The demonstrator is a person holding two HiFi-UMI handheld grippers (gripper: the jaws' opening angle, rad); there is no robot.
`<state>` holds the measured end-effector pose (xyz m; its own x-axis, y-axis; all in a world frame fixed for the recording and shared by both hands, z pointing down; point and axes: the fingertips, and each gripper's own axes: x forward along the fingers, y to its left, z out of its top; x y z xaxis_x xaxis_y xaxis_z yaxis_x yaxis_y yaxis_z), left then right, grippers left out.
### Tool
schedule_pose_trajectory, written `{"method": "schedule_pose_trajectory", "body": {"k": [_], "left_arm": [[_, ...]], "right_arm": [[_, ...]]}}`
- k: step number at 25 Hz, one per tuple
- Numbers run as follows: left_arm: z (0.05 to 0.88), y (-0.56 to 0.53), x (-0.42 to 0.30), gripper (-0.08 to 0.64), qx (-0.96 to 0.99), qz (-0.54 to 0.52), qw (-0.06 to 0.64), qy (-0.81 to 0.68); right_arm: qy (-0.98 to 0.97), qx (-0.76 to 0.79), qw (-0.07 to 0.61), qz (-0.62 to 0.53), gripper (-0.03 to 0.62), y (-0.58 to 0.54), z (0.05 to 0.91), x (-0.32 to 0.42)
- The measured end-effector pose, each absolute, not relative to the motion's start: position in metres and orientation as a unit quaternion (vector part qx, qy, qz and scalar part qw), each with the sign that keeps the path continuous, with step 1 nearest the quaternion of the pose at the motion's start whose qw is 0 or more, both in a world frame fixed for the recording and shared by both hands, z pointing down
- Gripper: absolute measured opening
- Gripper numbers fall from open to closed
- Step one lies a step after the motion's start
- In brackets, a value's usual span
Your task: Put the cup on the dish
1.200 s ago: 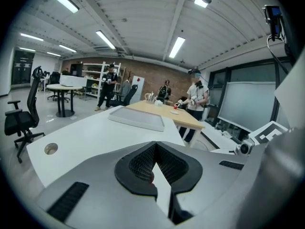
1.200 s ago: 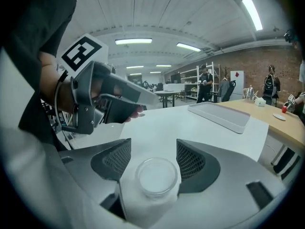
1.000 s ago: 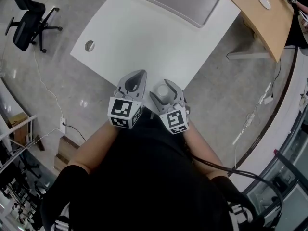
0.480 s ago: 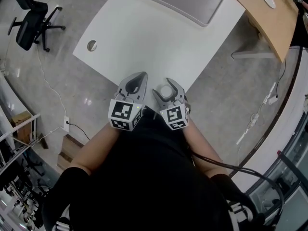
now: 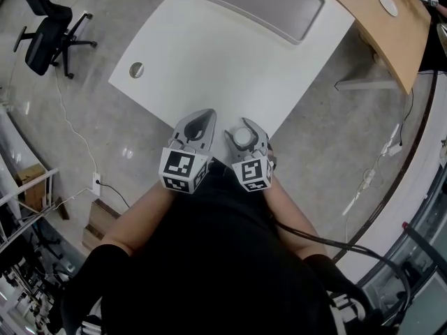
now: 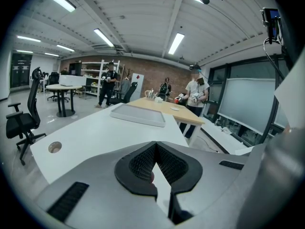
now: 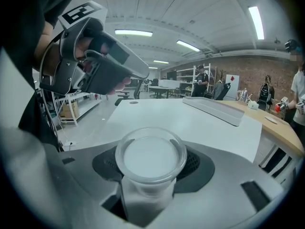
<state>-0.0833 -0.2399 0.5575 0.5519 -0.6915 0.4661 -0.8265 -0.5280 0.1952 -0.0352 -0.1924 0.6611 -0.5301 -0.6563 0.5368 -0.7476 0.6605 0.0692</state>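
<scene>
The right tool (image 5: 243,132) is clamped on a clear cup (image 7: 150,157), one jaw against each side of it; the left tool (image 5: 201,119) has its jaws together with nothing between them. Both tools are held side by side at the near edge of the white table (image 5: 209,54); a grey tray (image 5: 269,2) lies at the table's far end, well apart from the cup.
</scene>
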Motion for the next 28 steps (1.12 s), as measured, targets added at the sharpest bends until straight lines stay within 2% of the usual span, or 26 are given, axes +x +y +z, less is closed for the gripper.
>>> {"method": "schedule_pose_trajectory", "body": {"k": [7,22,28], "left_arm": [[0.538,-0.243,-0.085,0.006,0.864,0.154,0.187,-0.441],[0.448,-0.261,-0.091,0.006,0.889,0.089,0.137,-0.428],[0.410,-0.262,-0.095,0.006,0.894,0.071,0.145,-0.417]], "right_arm": [[-0.872,0.408,0.254,0.094,0.247,-0.197,0.631,-0.038],[-0.866,0.448,0.199,0.098,0.249,-0.232,0.490,-0.050],[-0.863,0.455,0.193,0.105,0.247,-0.233,0.444,-0.059]]}}
